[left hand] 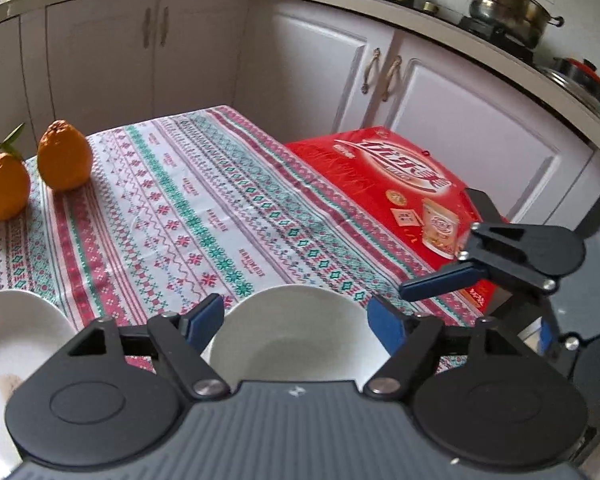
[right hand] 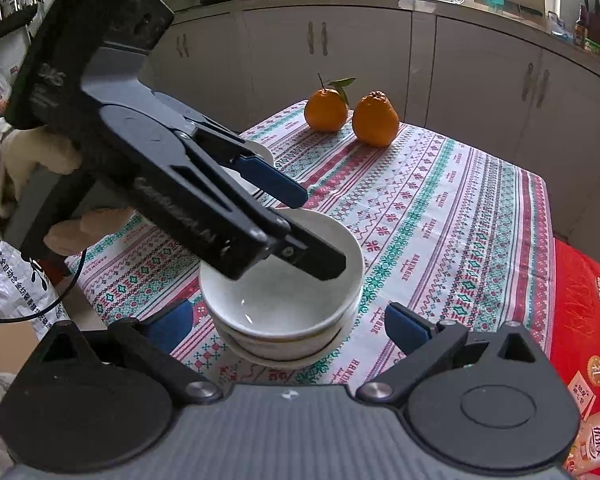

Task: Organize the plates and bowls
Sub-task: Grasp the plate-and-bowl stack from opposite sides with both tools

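Both handheld grippers tilt downward over the table's near edge. The left gripper (left hand: pixel 296 320), held by a gloved hand (right hand: pixel 40 152), has its jaws apart, one blue pad (right hand: pixel 272 180) above the other finger. The right gripper (right hand: pixel 288 324) stands beside it, jaws spread wide, pads touching nothing.

Both grippers are black with grey ribbed bodies, round black discs, silver pivot screws and blue finger pads (right hand: pixel 274 182). The left gripper (right hand: pixel 320 236), upper left of the right wrist view, bears faint pale lettering along its side. A cream glove (right hand: pixel 40 152) covers the hand.
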